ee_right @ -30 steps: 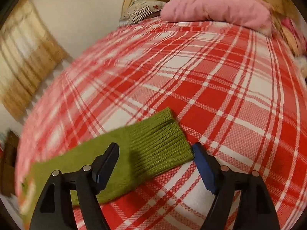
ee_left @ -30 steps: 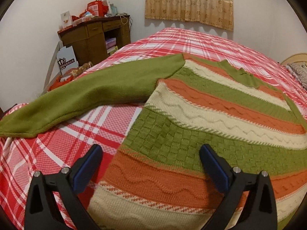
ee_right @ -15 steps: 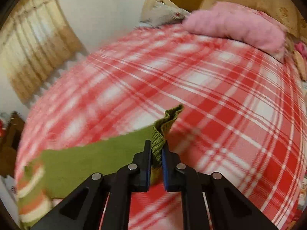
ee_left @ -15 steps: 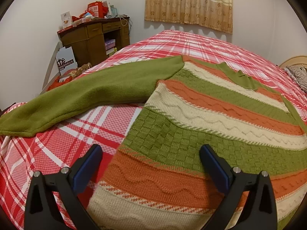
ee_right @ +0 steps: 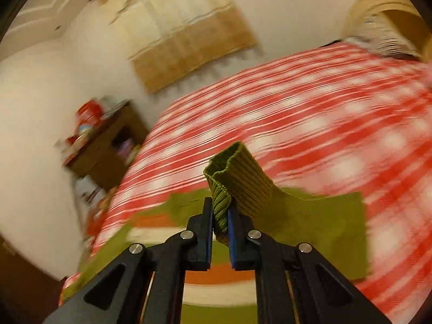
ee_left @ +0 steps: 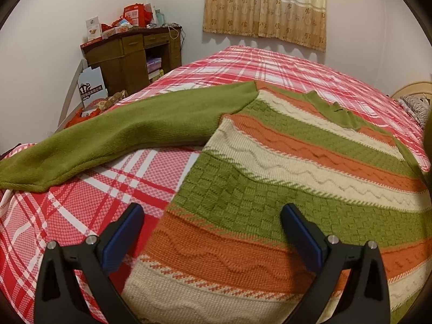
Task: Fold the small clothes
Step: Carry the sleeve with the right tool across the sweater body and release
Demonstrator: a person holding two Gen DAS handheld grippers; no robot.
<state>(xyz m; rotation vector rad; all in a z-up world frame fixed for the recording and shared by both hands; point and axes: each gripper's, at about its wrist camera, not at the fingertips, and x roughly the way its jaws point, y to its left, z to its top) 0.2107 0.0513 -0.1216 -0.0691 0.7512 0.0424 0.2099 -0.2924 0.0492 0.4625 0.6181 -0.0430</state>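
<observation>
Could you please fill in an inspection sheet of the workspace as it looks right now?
Surface: bed under a red plaid cover.
Job's things: striped sweater spread flat; one green sleeve stretched out, the other sleeve's cuff lifted.
Clutter: nothing seen on the bed.
Grippers: left gripper open over the hem; right gripper shut on the cuff.
Cables: cord on the desk.
Surroundings: curtain, cluttered desk, blurred right view.

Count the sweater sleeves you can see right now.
2. One green sleeve lies flat across the plaid bed, stretched out left of the striped sweater body. The other sleeve's ribbed cuff is pinched in the right gripper, lifted off the bed.
</observation>
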